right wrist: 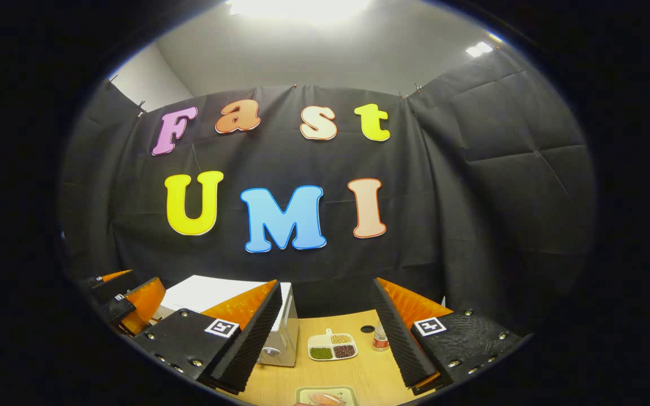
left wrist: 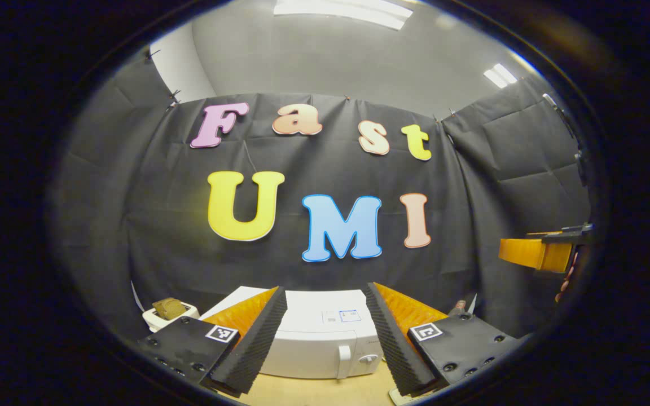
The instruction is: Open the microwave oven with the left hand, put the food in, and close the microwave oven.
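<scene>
A white microwave oven (left wrist: pixel 319 344) stands on the wooden table with its door closed, its handle (left wrist: pixel 344 361) and a dial on the right side of its front. My left gripper (left wrist: pixel 325 344) hangs open in front of it, some way off, nothing between its fingers. In the right gripper view the microwave oven (right wrist: pixel 280 324) sits at the left, and a small tray with food (right wrist: pixel 325 396) lies at the bottom edge. My right gripper (right wrist: pixel 325 332) is open above the table, holding nothing. The other gripper (right wrist: pixel 127 301) shows at the far left there.
A divided dish of beans (right wrist: pixel 333 345) and a small bottle (right wrist: pixel 380 336) rest on the wooden table (right wrist: pixel 370 372) right of the microwave oven. A white toaster with bread (left wrist: pixel 170 313) stands left of the oven. Black cloth walls close the booth behind.
</scene>
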`<act>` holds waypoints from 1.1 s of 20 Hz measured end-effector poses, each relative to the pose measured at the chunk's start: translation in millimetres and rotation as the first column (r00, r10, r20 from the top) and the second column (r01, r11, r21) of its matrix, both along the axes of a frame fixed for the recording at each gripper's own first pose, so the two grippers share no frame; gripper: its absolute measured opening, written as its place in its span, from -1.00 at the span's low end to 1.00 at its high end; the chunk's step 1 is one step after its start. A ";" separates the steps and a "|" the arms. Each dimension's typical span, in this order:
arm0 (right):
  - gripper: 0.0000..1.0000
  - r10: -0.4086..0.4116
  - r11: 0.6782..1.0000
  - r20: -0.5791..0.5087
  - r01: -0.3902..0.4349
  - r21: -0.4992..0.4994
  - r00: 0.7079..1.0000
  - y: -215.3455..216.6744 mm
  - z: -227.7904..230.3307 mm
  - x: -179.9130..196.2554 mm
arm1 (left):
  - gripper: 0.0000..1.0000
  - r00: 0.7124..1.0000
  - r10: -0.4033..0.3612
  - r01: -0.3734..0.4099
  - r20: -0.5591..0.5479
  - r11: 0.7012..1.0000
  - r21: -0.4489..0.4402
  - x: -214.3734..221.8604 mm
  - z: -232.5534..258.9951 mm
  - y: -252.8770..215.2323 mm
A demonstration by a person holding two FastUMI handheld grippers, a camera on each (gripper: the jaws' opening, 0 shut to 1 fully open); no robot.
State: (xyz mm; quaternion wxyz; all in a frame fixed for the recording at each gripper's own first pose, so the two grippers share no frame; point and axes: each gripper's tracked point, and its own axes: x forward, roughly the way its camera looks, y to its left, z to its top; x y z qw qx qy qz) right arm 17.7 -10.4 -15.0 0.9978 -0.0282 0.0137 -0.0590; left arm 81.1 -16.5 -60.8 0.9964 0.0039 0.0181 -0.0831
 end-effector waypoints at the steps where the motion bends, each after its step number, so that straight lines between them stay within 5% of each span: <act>1: 0.94 -0.009 1.000 -0.005 0.009 -0.002 1.000 -2.0 -1.2 -1.6 | 0.90 1.000 -0.013 0.013 -0.015 1.000 0.002 4.5 -14.9 -4.3; 10: 0.94 -0.118 0.993 -0.052 0.118 0.001 0.992 -36.8 -19.1 -25.2 | 0.87 0.962 -0.062 0.081 -0.268 0.995 0.060 39.8 -166.7 -27.1; 17: 0.94 -0.187 0.982 -0.074 0.184 -0.044 0.980 -57.4 -23.4 -46.0 | 0.87 0.879 -0.047 0.087 -0.474 0.994 0.064 70.1 -276.0 -46.8; 20: 0.94 -0.211 0.977 -0.075 0.207 -0.055 0.975 -65.6 -24.8 -53.4 | 0.44 0.873 -0.015 0.060 -0.488 0.995 0.078 83.0 -292.1 -36.9; 22: 0.94 -0.224 0.974 -0.089 0.220 -0.055 0.971 -70.5 -29.4 -54.8 | 0.31 0.866 -0.036 0.072 -0.499 0.996 0.053 85.6 -295.5 -41.4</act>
